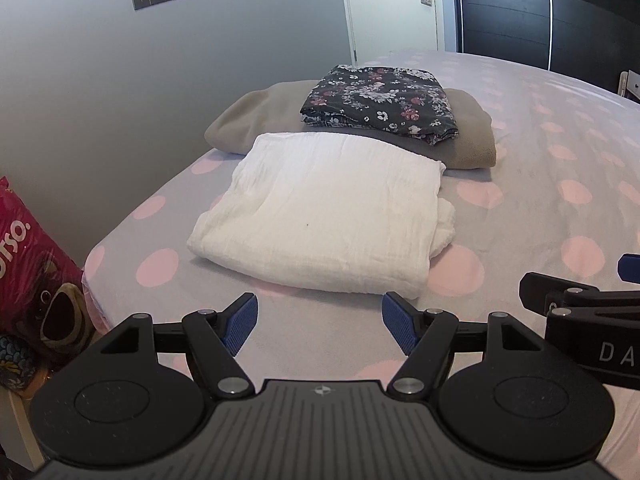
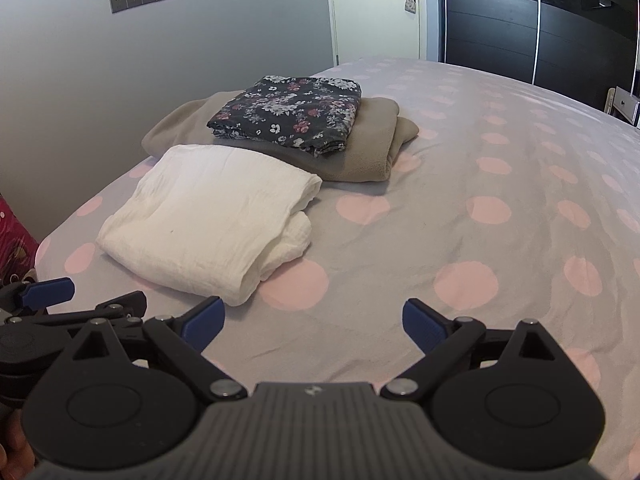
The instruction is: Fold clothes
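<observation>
A folded white cloth (image 1: 320,216) lies on the bed; it also shows in the right wrist view (image 2: 208,216). Behind it a folded dark floral garment (image 1: 380,102) rests on a folded beige blanket (image 1: 248,120); both also show in the right wrist view, floral (image 2: 288,114) on beige (image 2: 372,140). My left gripper (image 1: 320,324) is open and empty, just short of the white cloth's near edge. My right gripper (image 2: 312,324) is open and empty, to the right of the cloth's near corner. Each gripper shows in the other's view: right (image 1: 580,312), left (image 2: 48,312).
The bed (image 2: 500,208) has a grey sheet with pink dots. A grey wall (image 1: 120,80) runs along its left edge. A pink printed bag (image 1: 32,264) stands beside the bed at the left. A white door (image 1: 392,4) and a dark wardrobe (image 2: 520,20) are at the back.
</observation>
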`<state>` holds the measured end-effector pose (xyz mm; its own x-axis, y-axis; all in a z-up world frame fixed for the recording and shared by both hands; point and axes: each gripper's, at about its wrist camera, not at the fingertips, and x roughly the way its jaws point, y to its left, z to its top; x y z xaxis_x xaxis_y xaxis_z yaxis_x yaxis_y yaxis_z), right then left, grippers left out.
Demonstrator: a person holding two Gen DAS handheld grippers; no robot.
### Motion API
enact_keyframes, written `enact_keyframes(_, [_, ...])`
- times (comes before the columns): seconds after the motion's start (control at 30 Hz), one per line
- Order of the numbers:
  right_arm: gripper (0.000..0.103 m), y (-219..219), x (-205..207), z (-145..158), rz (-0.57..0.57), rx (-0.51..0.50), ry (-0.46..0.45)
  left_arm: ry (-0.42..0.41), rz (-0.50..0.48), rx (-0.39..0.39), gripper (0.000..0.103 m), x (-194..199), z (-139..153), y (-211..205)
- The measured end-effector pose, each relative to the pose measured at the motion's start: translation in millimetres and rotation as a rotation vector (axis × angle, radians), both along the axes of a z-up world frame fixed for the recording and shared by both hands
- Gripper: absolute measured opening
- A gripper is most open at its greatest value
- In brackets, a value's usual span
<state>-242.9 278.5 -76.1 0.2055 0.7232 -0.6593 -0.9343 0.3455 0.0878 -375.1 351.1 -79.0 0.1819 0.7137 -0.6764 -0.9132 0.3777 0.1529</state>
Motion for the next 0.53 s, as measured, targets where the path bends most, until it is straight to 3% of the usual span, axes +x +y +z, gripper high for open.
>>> enact_keyframes(0.53, [0.097,3.3,-2.0,-2.1,-0.003,-0.003,-0.007,-0.007,0.000,0.006,0.067,-2.9,-0.5,-1.8])
